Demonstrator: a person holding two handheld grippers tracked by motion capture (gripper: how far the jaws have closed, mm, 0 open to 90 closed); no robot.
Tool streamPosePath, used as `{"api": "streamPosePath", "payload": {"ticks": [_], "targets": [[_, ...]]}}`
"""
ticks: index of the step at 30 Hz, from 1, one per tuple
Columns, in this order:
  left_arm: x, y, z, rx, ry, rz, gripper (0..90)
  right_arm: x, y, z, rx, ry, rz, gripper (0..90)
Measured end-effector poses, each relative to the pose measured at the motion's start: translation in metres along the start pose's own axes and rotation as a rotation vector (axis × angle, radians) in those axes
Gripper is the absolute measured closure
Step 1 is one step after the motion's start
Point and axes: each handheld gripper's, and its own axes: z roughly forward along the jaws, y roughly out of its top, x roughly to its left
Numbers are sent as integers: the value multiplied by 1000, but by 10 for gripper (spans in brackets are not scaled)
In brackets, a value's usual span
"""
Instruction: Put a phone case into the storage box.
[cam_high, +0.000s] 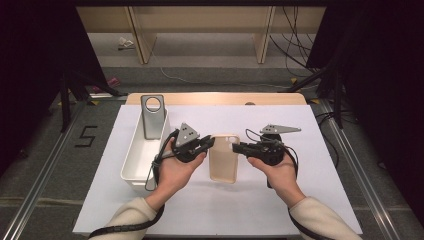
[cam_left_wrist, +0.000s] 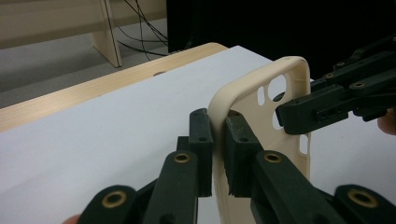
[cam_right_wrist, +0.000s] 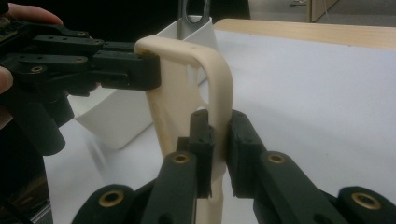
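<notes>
The left gripper (cam_high: 209, 144) is clamped on the left rim of the cream phone case (cam_high: 224, 157), and the right gripper (cam_high: 238, 148) pinches its right rim, so the case hangs between them above the white table sheet (cam_high: 280, 200). The case's lower end is cut off in both gripper views. At nine o'clock of the case stands a white bin (cam_high: 137, 160) (a grey case (cam_high: 153, 116) leans inside, its foot hidden).

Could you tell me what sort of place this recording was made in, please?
Probably a lab or workshop recording station: a table under white sheeting, loose cables on the floor behind, dark stands at the sides and a taped number on the floor.
</notes>
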Motion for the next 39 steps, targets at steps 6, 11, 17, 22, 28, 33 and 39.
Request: {"api": "streamPosePath", "payload": {"ticks": [6, 11, 17, 22, 28, 33, 39], "targets": [[-1, 1, 0, -7, 1, 15, 830, 0, 0, 1, 1, -4, -8, 816], [0, 2, -2, -15, -1, 22, 833, 1, 0, 1, -3, -4, -16, 814], [0, 4, -3, -28, -1, 44, 834, 2, 0, 1, -12, -2, -27, 788], [3, 3, -3, -30, 14, 40, 834, 1, 2, -1, -21, -3, -51, 621], [9, 5, -6, -39, 30, 40, 834, 3, 4, 0, -11, 7, -121, 370], [14, 8, -10, -53, 46, 36, 833, 3, 3, 0, -32, -7, -155, 230], [21, 12, -15, -69, 64, 25, 833, 1, 2, -6, -31, -16, -213, 204]]}}
